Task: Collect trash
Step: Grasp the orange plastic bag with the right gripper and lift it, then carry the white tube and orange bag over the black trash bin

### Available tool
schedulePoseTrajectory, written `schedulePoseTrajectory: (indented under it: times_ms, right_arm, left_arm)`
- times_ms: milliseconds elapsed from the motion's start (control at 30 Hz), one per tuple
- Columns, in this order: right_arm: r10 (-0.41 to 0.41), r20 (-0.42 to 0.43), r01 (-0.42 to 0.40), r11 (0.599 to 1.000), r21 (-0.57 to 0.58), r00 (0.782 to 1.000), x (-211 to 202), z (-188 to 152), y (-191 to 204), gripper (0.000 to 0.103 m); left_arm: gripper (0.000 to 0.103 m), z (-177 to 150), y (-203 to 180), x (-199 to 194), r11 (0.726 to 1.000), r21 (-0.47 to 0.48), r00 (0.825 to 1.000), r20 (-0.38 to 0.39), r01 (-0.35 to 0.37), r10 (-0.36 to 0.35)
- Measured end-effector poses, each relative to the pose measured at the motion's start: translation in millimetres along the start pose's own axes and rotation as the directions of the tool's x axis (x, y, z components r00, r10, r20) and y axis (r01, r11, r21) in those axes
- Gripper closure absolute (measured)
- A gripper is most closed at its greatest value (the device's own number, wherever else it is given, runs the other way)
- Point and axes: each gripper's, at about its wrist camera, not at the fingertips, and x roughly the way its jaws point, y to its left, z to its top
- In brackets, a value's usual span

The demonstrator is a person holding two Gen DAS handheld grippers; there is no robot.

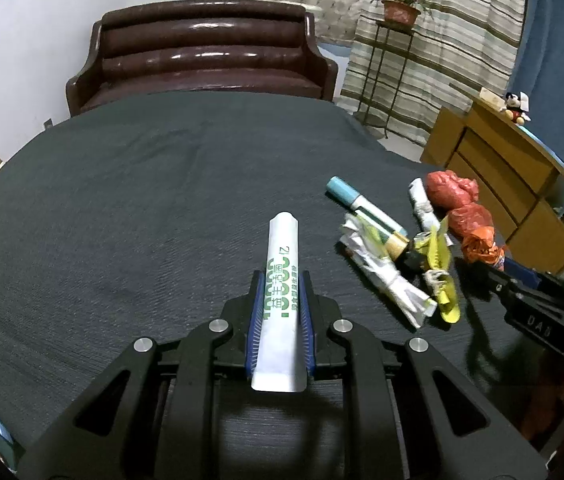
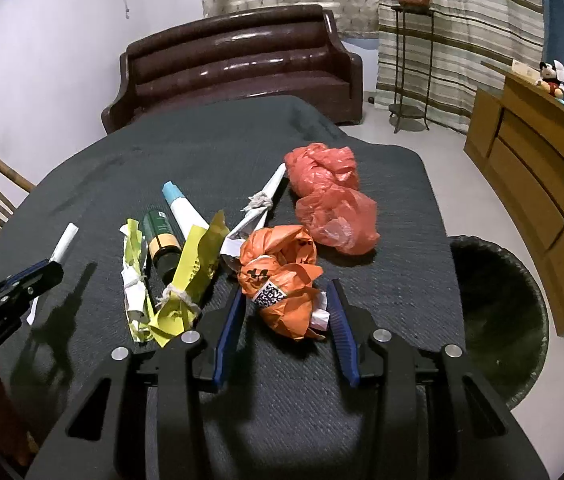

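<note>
**With both wrists over the table, each view fills in the other's gap**

While our left gripper (image 1: 280, 280) pinches a white sachet (image 1: 281, 280) with green print between its blue pads, only the left wrist view lets us read that grip: pads tight on both long edges, sachet poking forward over the dark tablecloth (image 1: 122, 200).

From the right wrist we see that same gripper only side-on at the far left, sachet tip sticking out.

Right wrist view alone shows us the black-lined trash bin (image 2: 497, 320) on the floor just beside the table's right edge.

Our right gripper (image 2: 285, 300) has its fingers spread either side of a crumpled orange wrapper (image 2: 282, 276). Contact unclear: left pad looks just beside it, right pad near the white scrap at its edge.

Wrapper: balled up, QR label facing us, resting on the cloth.

Around it we see:
- red plastic bag (image 2: 329, 196) behind
- yellow paper bundle tied with string (image 2: 190, 280) to the left
- green bottle (image 2: 160, 244)
- blue-capped tube (image 2: 182, 208)
</note>
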Motion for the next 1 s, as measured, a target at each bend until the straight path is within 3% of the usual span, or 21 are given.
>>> schedulePoseTrajectory:
  times_ms: [200,467,1000]
  right_arm:
    - [-0.019,0.049,0.018,1.000,0.024,0.999,-19.6,-5.9,-14.5,0.061]
    - [-0.112,0.120,0.103,0.991,0.080,0.986,-47.3,-5.7,-61.8,0.061]
    - [-0.262,0.128,0.238,0.955,0.178,0.956,-53.0,-9.0,-141.9,0.061]
  left_arm:
    - [0.086,4.4,-22.0,-9.7,0.999,0.021,0.999,0.038,0.027,-0.028]
    - [0.086,14.8,-86.5,-9.5,0.989,0.103,0.991,0.062,0.109,-0.115]
    - [0.086,19.7,-206.9,26.7,0.951,0.243,0.976,0.053,0.192,-0.210]
